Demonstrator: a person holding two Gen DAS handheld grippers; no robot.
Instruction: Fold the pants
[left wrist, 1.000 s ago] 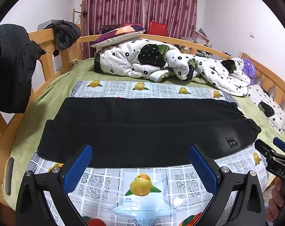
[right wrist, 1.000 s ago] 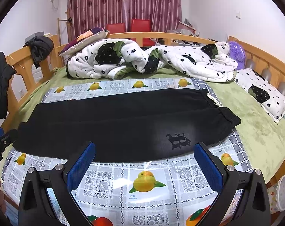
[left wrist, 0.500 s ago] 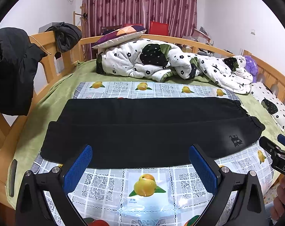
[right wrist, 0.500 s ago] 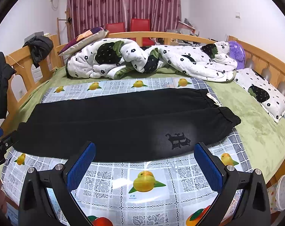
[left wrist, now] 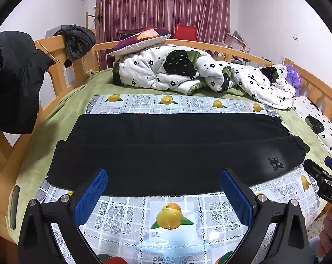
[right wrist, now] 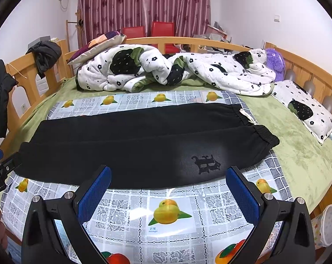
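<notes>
Left wrist view: left gripper (left wrist: 163,189) spread wide, nothing held, hovering over fruit-print mat (left wrist: 172,217); black pants (left wrist: 172,145) lie flat just ahead of its fingertips, cuffs to its left, waistband to its right, logo (left wrist: 275,164) near right end. Right wrist view: right gripper (right wrist: 169,187) also wide, empty, pants (right wrist: 133,140) just ahead, logo (right wrist: 206,164) between fingers; quilt (right wrist: 166,70) well beyond.
</notes>
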